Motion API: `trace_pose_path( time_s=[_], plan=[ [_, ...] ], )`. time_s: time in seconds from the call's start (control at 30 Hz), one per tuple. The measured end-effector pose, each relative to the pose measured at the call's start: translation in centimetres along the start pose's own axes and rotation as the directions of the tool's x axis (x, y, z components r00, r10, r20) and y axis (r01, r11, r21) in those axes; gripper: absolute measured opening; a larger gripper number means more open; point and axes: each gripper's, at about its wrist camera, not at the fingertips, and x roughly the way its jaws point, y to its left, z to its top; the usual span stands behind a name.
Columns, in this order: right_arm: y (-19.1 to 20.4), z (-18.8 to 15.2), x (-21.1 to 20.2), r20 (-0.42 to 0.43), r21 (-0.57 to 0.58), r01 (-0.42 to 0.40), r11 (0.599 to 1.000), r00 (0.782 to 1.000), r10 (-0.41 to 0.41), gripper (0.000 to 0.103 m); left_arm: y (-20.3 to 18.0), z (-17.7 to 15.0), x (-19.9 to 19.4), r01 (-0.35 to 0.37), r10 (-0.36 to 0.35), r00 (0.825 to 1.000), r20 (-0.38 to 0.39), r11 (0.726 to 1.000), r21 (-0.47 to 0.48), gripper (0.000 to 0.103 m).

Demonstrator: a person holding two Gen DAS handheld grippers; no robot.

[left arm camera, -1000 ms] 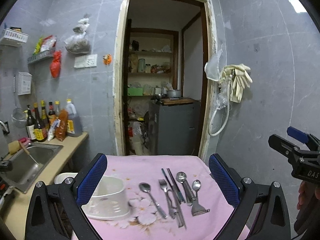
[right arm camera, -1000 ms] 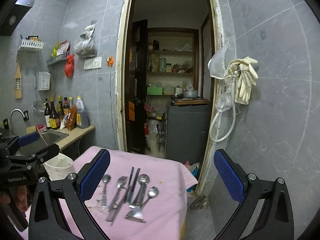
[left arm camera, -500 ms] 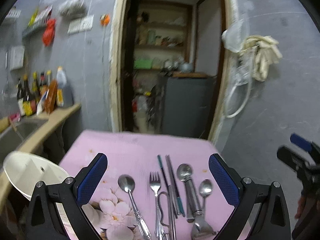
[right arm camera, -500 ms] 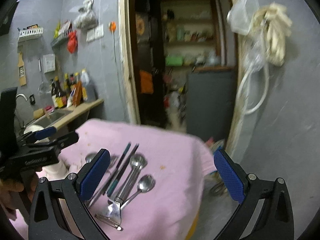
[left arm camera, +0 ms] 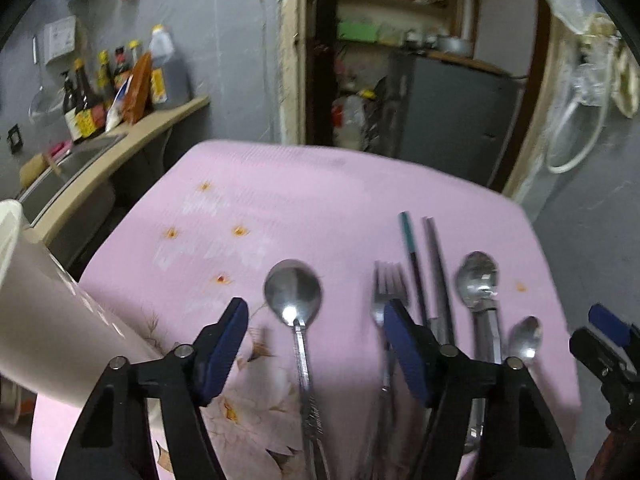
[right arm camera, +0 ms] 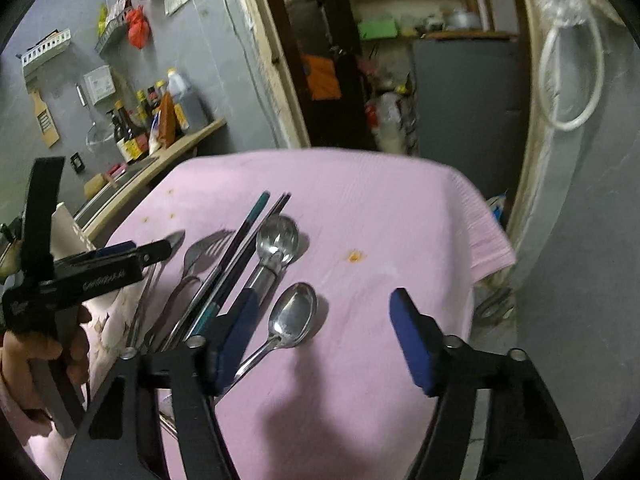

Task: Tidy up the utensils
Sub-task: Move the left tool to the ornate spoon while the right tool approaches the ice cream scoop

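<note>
Several utensils lie in a row on the pink tablecloth (left arm camera: 304, 200): a large spoon (left arm camera: 294, 298), a fork (left arm camera: 389, 288), two chopsticks (left arm camera: 424, 264), a scoop (left arm camera: 478, 284) and a small spoon (left arm camera: 526, 338). My left gripper (left arm camera: 316, 344) is open, low over the cloth, its fingers straddling the large spoon's handle. My right gripper (right arm camera: 324, 332) is open, with the small spoon (right arm camera: 292, 316) between its fingers, near the left one. The scoop (right arm camera: 276, 240), chopsticks (right arm camera: 244, 248) and fork (right arm camera: 204, 252) lie left of it. A white utensil holder (left arm camera: 48, 320) stands at the left.
A counter (left arm camera: 132, 136) with a sink and several bottles (left arm camera: 104, 92) runs along the left wall. An open doorway (left arm camera: 400, 60) with a grey cabinet is behind the table. The cloth's right edge (right arm camera: 488, 240) drops off to the floor.
Both grippers have come down and forward toward the utensils, which now look much larger. The jaws of both have narrowed but stay open. The white holder has slid to the left edge of view.
</note>
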Motion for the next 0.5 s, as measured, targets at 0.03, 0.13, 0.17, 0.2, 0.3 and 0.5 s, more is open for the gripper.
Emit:
trace_pose_path(
  time_s=[0.03, 0.13, 0.17, 0.2, 0.3, 0.5],
  plan=[
    [0.1, 0.1, 0.6, -0.012, -0.003, -0.011, 1.000, 1.000, 0.011, 0.055, 0.1, 0.2, 0.3, -0.011, 0.011, 1.000, -0.013, 1.000, -0.004, 0.063],
    [0.2, 0.3, 2.0, -0.056, -0.010, -0.057, 0.998, 0.997, 0.057, 0.049, 0.4, 0.8, 1.6, -0.033, 0.032, 0.998, -0.054, 0.999, -0.011, 0.057],
    [0.2, 0.4, 2.4, -0.069, -0.013, -0.071, 0.997, 0.995, 0.070, 0.048, 0.5, 1.0, 2.0, -0.034, 0.033, 0.997, -0.066, 0.999, -0.013, 0.056],
    [0.3, 0.5, 2.8, -0.086, -0.020, -0.090, 0.996, 0.992, 0.088, 0.047, 0.6, 1.1, 2.5, -0.034, 0.032, 0.995, -0.090, 0.999, -0.016, 0.056],
    [0.4, 0.7, 3.7, -0.120, -0.046, -0.118, 0.992, 0.986, 0.112, 0.042, 1.2, 1.4, 3.8, -0.016, 0.010, 0.988, -0.157, 0.999, -0.037, 0.054],
    [1.0, 1.1, 4.4, -0.150, -0.056, -0.127, 0.990, 0.982, 0.117, 0.016, 1.9, 2.4, 4.2, -0.001, -0.011, 0.985, -0.169, 0.998, -0.067, 0.047]
  ],
)
